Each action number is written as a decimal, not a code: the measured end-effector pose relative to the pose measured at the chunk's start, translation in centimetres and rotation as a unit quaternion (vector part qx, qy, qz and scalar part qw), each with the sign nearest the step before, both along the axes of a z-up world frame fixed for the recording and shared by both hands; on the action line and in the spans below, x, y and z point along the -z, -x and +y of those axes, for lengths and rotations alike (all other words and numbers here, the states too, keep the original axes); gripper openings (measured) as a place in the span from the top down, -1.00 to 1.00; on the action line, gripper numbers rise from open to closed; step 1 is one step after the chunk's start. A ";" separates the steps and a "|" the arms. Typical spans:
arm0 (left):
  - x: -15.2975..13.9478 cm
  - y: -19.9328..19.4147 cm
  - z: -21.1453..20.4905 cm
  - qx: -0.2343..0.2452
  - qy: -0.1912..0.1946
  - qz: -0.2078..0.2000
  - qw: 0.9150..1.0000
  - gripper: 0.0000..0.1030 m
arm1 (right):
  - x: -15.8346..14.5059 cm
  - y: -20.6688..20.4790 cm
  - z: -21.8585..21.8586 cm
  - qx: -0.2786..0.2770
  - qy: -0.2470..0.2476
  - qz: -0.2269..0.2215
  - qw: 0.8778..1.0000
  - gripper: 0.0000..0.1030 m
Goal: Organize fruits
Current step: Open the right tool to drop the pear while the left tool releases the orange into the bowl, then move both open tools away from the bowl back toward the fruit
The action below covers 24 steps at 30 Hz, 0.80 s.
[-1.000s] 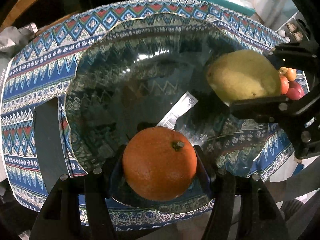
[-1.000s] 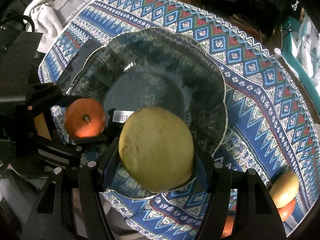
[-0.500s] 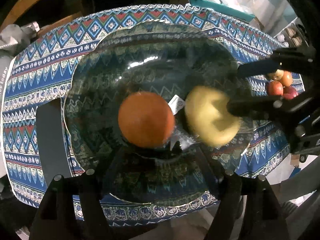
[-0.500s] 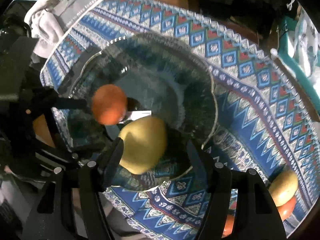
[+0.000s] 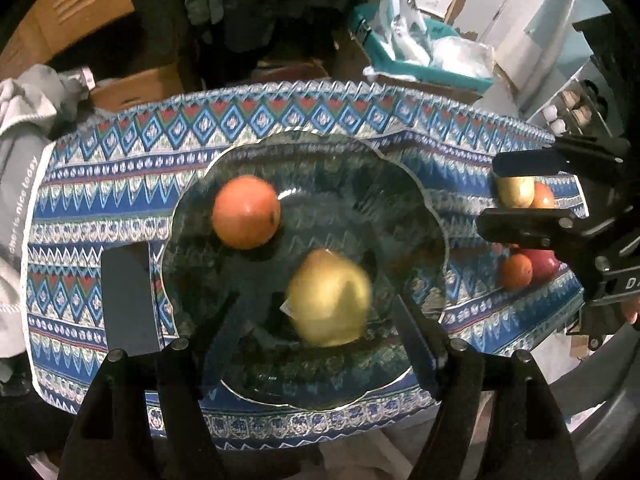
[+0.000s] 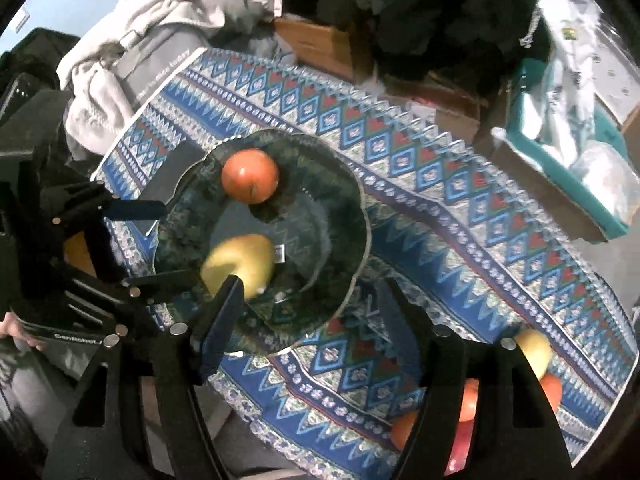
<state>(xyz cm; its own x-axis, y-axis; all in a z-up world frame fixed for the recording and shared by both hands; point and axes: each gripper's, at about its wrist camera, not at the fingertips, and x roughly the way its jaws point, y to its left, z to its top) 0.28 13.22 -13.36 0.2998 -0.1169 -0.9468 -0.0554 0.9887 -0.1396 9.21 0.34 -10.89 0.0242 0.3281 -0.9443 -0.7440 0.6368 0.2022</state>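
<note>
Right claw (image 6: 308,312) spread, empty, above near rim of scalloped dark glass bowl (image 5: 430,216); L claw (image 5: 312,332) likewise spread. Remaining fruit pile (image 5: 520,232) lies to right, nearer R claw; round orange (image 5: 245,212) & yellow-green pear (image 5: 330,298) sit in bowl, apart.

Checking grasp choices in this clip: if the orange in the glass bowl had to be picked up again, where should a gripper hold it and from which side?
Grip the orange across its widest middle, coming straight down from above. It is round, so any opposite pair of sides works, but it sits low against the far slope of the bowl, whose raised rim blocks a sideways approach. The yellow fruit lies apart from it, leaving room for the fingers.
</note>
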 end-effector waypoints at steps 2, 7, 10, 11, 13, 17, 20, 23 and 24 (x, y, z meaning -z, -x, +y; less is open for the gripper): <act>-0.2 -0.3 -0.4 0.001 0.006 -0.003 1.000 -0.49 | -0.7 0.0 -0.6 0.003 0.003 -0.012 1.000 -0.39; -0.7 -0.9 -1.9 0.010 0.013 -0.001 1.000 -0.49 | -2.5 -0.1 -3.0 0.015 0.006 -0.036 0.999 -0.41; -1.0 -1.6 -3.3 0.021 0.014 -0.004 1.000 -0.49 | -3.1 -0.2 -4.7 0.029 0.007 -0.042 0.999 -0.45; -1.2 -1.6 -3.7 0.024 0.016 -0.005 1.000 -0.49 | -3.3 -0.3 -5.3 0.036 0.008 -0.045 0.998 -0.45; -1.5 -1.7 -4.5 0.031 0.022 -0.007 0.999 -0.49 | -3.7 -0.5 -6.5 0.046 0.008 -0.047 0.998 -0.45; -2.2 -2.0 -6.7 0.052 0.031 -0.009 0.998 -0.49 | -4.6 -0.9 -9.1 0.069 0.004 -0.050 0.996 -0.48; -2.5 -2.4 -8.3 0.066 0.031 -0.010 0.997 -0.49 | -5.0 -1.0 -10.9 0.084 0.003 -0.055 0.995 -0.51; -2.7 -2.6 -9.8 0.079 0.035 -0.011 0.996 -0.49 | -5.0 -1.2 -13.1 0.104 0.005 -0.057 0.993 -0.52; -2.7 -2.7 -10.2 0.082 0.035 -0.011 0.996 -0.49 | -4.9 -1.3 -13.7 0.109 0.006 -0.056 0.993 -0.52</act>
